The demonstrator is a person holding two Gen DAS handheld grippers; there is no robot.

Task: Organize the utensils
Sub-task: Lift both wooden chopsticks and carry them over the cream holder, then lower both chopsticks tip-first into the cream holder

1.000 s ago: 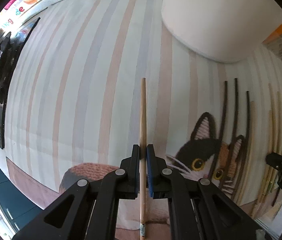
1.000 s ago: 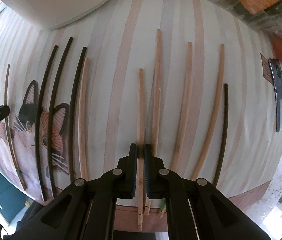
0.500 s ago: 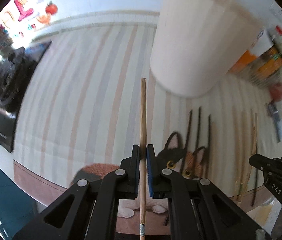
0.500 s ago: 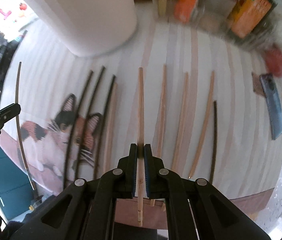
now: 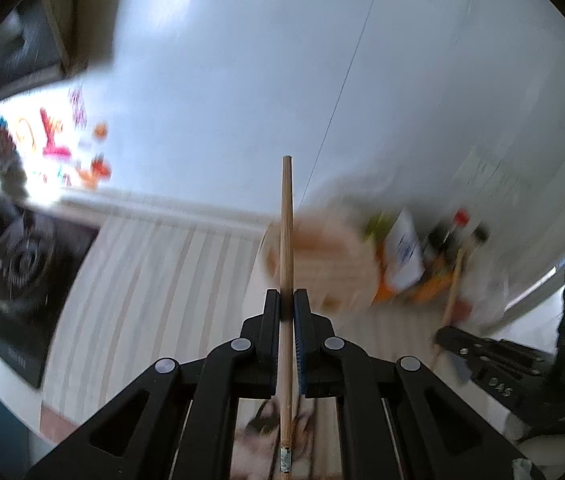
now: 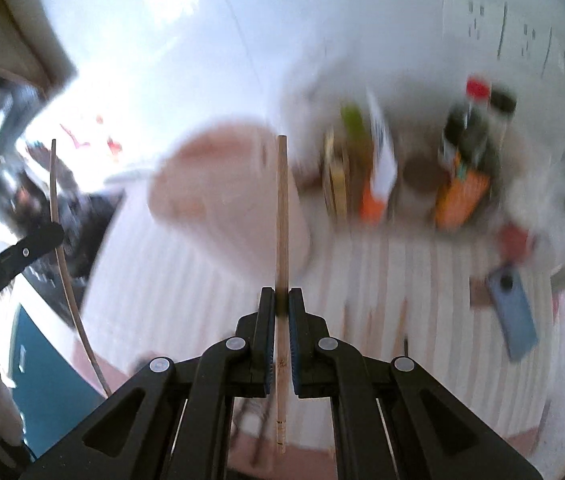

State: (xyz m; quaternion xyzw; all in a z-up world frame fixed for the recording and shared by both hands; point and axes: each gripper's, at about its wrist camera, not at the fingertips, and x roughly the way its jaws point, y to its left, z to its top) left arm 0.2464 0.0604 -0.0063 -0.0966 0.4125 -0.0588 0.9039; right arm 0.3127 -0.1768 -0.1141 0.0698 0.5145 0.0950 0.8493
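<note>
Between the black fingers of our left gripper [image 5: 287, 300] a smooth, round, pale wooden chopstick [image 5: 286, 240] is pinched, pointing ahead. Our right gripper [image 6: 281, 298] is pressed onto a second wooden stick [image 6: 281, 216] the same way. Both are held above the striped cloth [image 5: 154, 264], in front of a blurred cream cylindrical holder [image 6: 226, 196]. Motion blur smears the bottles [image 6: 466, 148] behind it; a blue phone [image 6: 516, 314] lies at the right.

From the right wrist view, the tub [image 6: 234, 196] sits on the striped mat [image 6: 422, 280] at eleven o'clock — bottles and boxes [image 6: 422, 168] crowd behind at one o'clock. The phone [image 6: 516, 316] lies on the mat at three — the stove [image 5: 14, 268] is left of the mat, nine o'clock in the left wrist view.
</note>
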